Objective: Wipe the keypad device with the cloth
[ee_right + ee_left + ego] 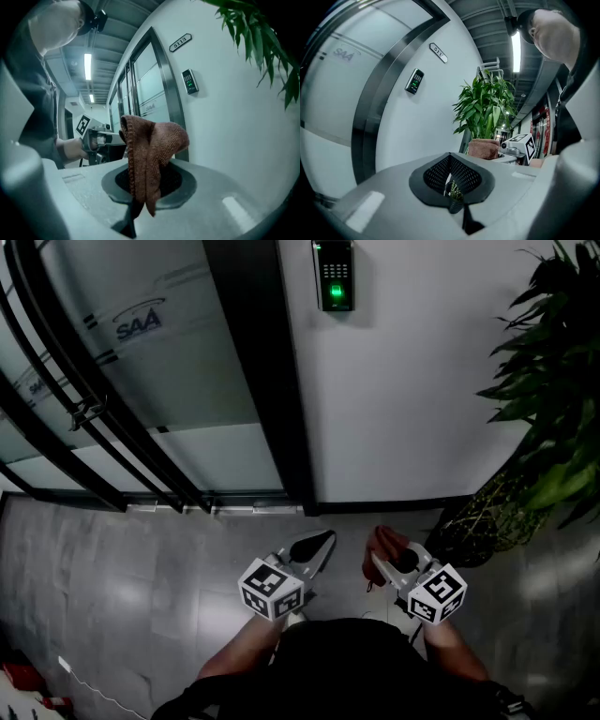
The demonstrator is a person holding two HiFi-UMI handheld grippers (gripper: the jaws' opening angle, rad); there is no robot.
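Note:
The keypad device [335, 276] is a small black box with a green light, mounted high on the white wall; it also shows in the left gripper view [414, 81] and the right gripper view [189, 81]. My right gripper [382, 557] is shut on a brown cloth [151, 157], which sticks up and folds over between its jaws [386, 542]. My left gripper [322, 545] is shut with nothing in it, its black mesh pads [452, 174] pressed together. Both grippers hang low near the floor, well below and apart from the keypad.
A dark door frame [267, 371] and frosted glass door [141, 343] with black bar handles stand left of the keypad. A large potted plant [539, 418] crowds the right side. A room number plate [180, 41] hangs above the keypad. Grey tile floor [122, 587] lies below.

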